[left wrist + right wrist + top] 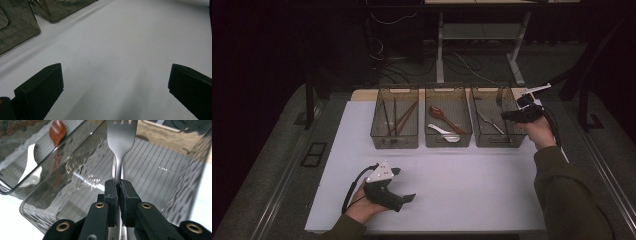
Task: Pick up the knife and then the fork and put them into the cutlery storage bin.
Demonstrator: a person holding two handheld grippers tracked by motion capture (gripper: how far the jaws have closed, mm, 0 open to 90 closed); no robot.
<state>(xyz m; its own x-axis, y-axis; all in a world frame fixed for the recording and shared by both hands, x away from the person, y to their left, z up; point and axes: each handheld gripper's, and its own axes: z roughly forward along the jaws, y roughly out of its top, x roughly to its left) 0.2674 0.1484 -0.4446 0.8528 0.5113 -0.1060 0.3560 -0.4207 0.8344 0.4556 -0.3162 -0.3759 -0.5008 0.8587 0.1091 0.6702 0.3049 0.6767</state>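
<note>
My right gripper (118, 185) is shut on the handle of a metal fork (122, 135), whose tines point away from me over the right-hand clear bin (160, 167). In the high view the right gripper (507, 115) hovers at that bin (498, 141), where another metal utensil (490, 123) lies. The middle bin (448, 142) has a red wooden spoon (438, 113) and a white spoon (443, 132). The left bin (394, 143) holds chopsticks (395, 116). My left gripper (403, 184) rests low at the table's near left, open wide with nothing between its fingers (42, 87).
The white tabletop (462, 185) stretches between the bins and the near edge. Behind the table stand a desk frame (441, 45) and loose cables on the floor. The bins' corners (17, 27) lie to the upper left in the left gripper view.
</note>
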